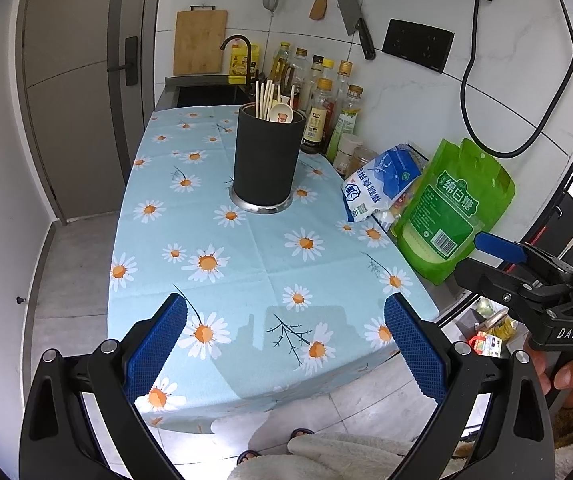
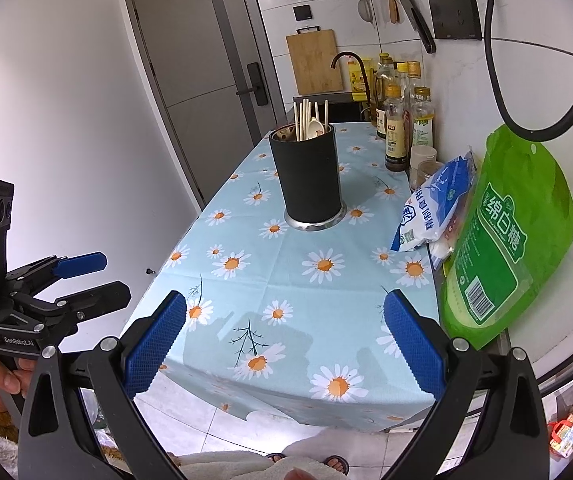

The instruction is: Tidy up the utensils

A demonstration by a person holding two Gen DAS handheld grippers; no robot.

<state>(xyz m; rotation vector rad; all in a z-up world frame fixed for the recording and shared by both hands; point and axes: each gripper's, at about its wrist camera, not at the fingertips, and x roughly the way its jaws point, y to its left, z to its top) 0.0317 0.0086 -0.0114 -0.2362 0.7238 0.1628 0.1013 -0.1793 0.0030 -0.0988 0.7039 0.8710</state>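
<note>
A black cylindrical utensil holder (image 1: 266, 160) (image 2: 307, 174) stands upright mid-table on the daisy tablecloth (image 1: 246, 264) (image 2: 306, 280). Several wooden chopsticks (image 1: 264, 98) (image 2: 305, 118) and a pale spoon (image 1: 282, 113) (image 2: 315, 127) stand in it. My left gripper (image 1: 285, 344) is open and empty, held over the table's near edge. My right gripper (image 2: 285, 340) is open and empty, also over the near edge. Each gripper shows in the other's view: the right one (image 1: 490, 258) at the right, the left one (image 2: 106, 276) at the left.
A green sugar bag (image 1: 452, 210) (image 2: 506, 240) and a blue-white salt bag (image 1: 380, 182) (image 2: 432, 208) lean at the table's right side. Sauce bottles (image 1: 322, 108) (image 2: 402, 120) line the wall. A sink with faucet (image 1: 242, 54) lies behind. A door (image 2: 206, 80) is at left.
</note>
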